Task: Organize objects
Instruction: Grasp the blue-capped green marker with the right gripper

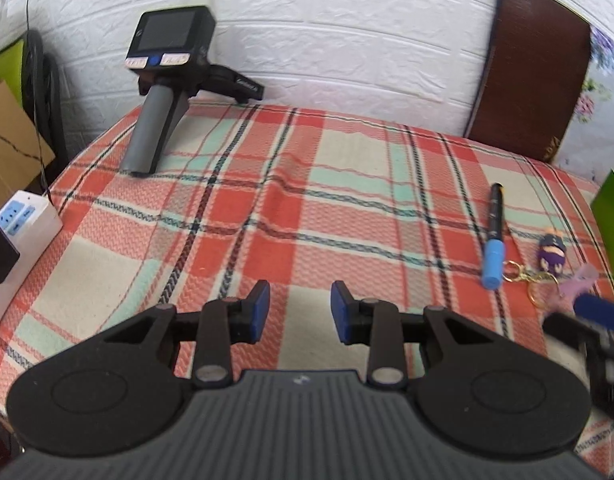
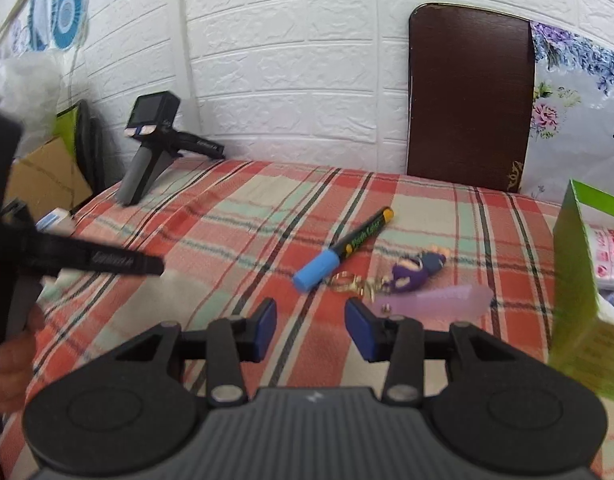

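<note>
A black marker with a blue cap (image 2: 343, 248) lies on the red plaid cloth (image 2: 235, 216), slanting toward the back right. Right of it lies a keychain with a purple figure (image 2: 415, 270) and gold rings (image 2: 347, 282). A pale purple translucent piece (image 2: 447, 298) lies just in front of the keychain, blurred. My right gripper (image 2: 311, 328) hovers open a little short of these, nothing between its blue pads. My left gripper (image 1: 301, 308) is open over bare cloth, well left of the marker (image 1: 493, 236) and the keychain (image 1: 551, 256).
A green box (image 2: 579, 280) stands at the right edge. A brown board (image 2: 471, 96) leans on the white brick wall. A spare gripper device (image 1: 163, 96) rests at the back left. A white power strip (image 1: 23, 216) and cardboard (image 1: 11, 148) sit off the left edge.
</note>
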Demonstrator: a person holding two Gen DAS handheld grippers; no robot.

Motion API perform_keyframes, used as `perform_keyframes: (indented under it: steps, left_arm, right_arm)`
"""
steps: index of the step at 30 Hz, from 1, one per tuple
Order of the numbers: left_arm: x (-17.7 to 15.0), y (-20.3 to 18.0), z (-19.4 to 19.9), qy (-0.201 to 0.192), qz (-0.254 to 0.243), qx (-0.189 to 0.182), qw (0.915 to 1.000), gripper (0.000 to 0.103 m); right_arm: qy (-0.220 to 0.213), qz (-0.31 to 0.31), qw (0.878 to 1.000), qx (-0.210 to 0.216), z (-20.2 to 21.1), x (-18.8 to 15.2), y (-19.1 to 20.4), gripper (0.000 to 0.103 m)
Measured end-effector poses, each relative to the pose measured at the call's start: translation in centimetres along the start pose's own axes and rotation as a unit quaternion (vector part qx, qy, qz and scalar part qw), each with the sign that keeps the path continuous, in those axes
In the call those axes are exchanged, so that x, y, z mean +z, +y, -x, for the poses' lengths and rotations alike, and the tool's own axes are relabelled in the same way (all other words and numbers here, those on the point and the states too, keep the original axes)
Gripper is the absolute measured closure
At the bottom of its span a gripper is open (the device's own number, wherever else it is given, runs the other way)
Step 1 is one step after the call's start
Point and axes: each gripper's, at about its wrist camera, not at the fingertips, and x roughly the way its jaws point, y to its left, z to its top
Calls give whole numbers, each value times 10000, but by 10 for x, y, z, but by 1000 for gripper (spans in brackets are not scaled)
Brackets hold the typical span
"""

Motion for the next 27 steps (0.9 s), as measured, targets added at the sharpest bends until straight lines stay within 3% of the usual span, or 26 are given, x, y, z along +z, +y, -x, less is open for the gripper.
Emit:
perform_keyframes:
  steps: [8, 11, 12, 14, 19, 24, 27]
  left_arm:
    - [5, 13, 0, -7, 146, 6, 9999, 68]
    - [4, 13, 2, -49, 66, 121, 9999, 66]
    - [4, 14, 3, -47, 64, 140, 9999, 65]
    - [3, 14, 3, -16, 70, 141, 9999, 65]
    - [-1, 8, 12, -41, 10, 149, 9999, 65]
    - [-6, -2, 23, -49, -116, 192, 9997, 65]
    - [-12, -12, 29, -52, -207, 202, 9996, 65]
  right_arm:
    - [386, -857, 9942, -516, -89, 37, -20, 61]
    - [361, -558, 9957, -643, -101, 30, -12, 76]
    - [398, -484, 9969, -485, -100, 27, -10, 83]
    - [496, -546, 9972, -94, -90, 22, -5, 83]
    - [512, 196, 9974, 472, -48, -16, 33, 83]
    - [528, 376, 9956, 684, -4, -47, 35, 83]
    - [440, 445, 9967, 515, 15, -58, 28, 83]
